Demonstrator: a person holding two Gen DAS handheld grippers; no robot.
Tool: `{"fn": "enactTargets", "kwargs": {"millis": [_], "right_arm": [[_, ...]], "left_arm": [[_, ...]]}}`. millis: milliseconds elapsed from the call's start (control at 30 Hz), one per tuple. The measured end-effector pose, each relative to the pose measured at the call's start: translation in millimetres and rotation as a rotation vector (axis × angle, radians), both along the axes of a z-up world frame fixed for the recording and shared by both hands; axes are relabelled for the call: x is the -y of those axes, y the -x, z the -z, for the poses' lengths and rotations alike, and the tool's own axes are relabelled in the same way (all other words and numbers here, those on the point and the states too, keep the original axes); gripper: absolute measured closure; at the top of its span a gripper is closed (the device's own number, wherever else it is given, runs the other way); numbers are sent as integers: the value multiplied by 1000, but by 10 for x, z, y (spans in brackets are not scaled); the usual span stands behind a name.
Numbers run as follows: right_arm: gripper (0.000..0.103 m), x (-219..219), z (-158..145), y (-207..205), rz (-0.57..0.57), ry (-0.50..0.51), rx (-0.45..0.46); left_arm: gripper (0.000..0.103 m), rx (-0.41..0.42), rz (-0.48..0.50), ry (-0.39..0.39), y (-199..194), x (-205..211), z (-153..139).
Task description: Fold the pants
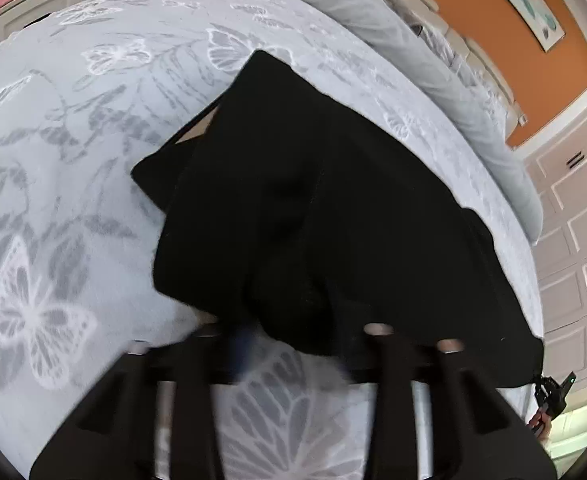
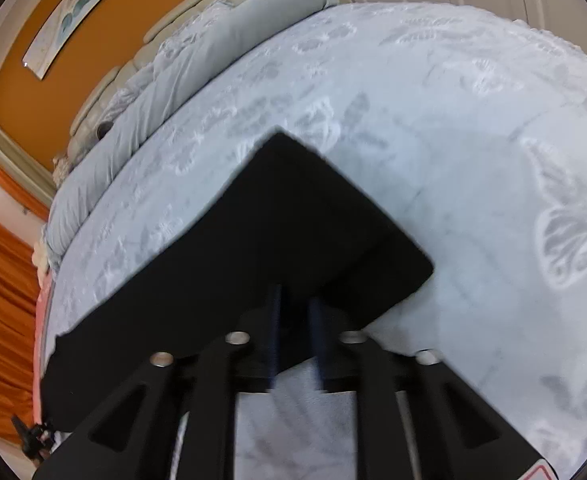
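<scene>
A: Where are the pants (image 1: 313,208) lying?

B: On the bed (image 1: 73,160), spread over the butterfly cover, a black heap reaching from near the claws toward the long pillow (image 1: 413,52) at the far side.

A: Is the left claw (image 1: 305,344) gripping them?

B: Its fingers are standing well apart with the near edge of the cloth bunching between them, but blur is hiding whether the pads are pressing, so I cannot tell.

A: And the right claw (image 2: 297,332)?

B: Its fingers are sitting closer together, blue pads (image 2: 317,340) showing, with a corner of the pants (image 2: 273,240) between them. The pads are looking slack rather than clenched, so released.
</scene>
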State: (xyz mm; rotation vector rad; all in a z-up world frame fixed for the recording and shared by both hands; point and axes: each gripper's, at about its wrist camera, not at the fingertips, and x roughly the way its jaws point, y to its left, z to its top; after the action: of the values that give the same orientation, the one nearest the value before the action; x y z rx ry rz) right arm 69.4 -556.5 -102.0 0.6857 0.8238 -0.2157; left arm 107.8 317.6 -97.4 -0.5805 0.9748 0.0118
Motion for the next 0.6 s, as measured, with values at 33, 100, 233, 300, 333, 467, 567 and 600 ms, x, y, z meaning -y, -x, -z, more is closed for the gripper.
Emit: {"fn": "enactTargets", "kwargs": {"millis": [33,100,233,300,333,467,567,600], "right_arm": [[44,22,-33,17,22,4,11],[34,36,-88,9,38,9,40],[51,-67,-77,3,21,22,39],[51,-142,-117,-16,30,49,30],[50,-119,-139,74,38,67,29],[49,-217,-330,203,69,162,24],[47,-353,-474,272,74,198,40],[47,-428,-532,278,63,212,52]], "left_arm": [[14,17,-36,8,25,-32,-22],[9,42,-83,19,79,-123,-43],[76,92,-112,20,-41,-334,-177],[76,105,-86,7,-123,-357,-257],[73,98,-72,0,-125,-374,-271],[39,88,-49,-7,-31,-403,-235],[98,79,-39,-84,-82,-406,-263],[98,107,-40,-92,-121,-414,-360]]}}
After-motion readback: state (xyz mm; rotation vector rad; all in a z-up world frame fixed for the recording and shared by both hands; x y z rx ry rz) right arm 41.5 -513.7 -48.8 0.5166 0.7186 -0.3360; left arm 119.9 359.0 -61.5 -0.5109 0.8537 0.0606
